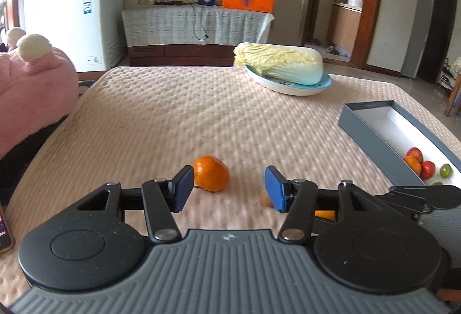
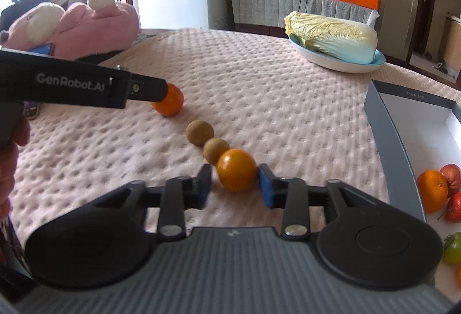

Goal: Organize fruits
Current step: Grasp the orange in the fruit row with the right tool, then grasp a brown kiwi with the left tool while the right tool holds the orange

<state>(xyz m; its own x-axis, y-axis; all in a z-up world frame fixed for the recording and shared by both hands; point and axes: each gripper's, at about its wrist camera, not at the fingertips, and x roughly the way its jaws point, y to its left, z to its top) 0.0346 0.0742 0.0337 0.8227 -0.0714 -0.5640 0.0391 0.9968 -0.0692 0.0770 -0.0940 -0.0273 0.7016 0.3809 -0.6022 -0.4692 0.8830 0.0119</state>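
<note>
A small orange fruit (image 2: 236, 170) lies on the pink quilted cloth between my right gripper's (image 2: 235, 183) blue pads, which close against its sides. Behind it two brown round fruits (image 2: 199, 132) (image 2: 216, 151) lie in a row. Farther left is a larger mandarin (image 1: 211, 174), just ahead of my left gripper (image 1: 229, 181). That gripper stands open, its left pad (image 1: 184, 183) beside the mandarin and nothing between the pads. To the right, a grey box (image 2: 383, 124) with a white inside holds several fruits (image 2: 432, 190): orange, red and green.
A napa cabbage (image 1: 282, 63) lies on a blue plate (image 1: 322, 86) at the far side of the table. A pink plush toy (image 1: 31, 89) sits at the left edge, and a phone (image 1: 4, 230) lies near the front left. A hand (image 2: 11, 141) holds the left gripper's handle.
</note>
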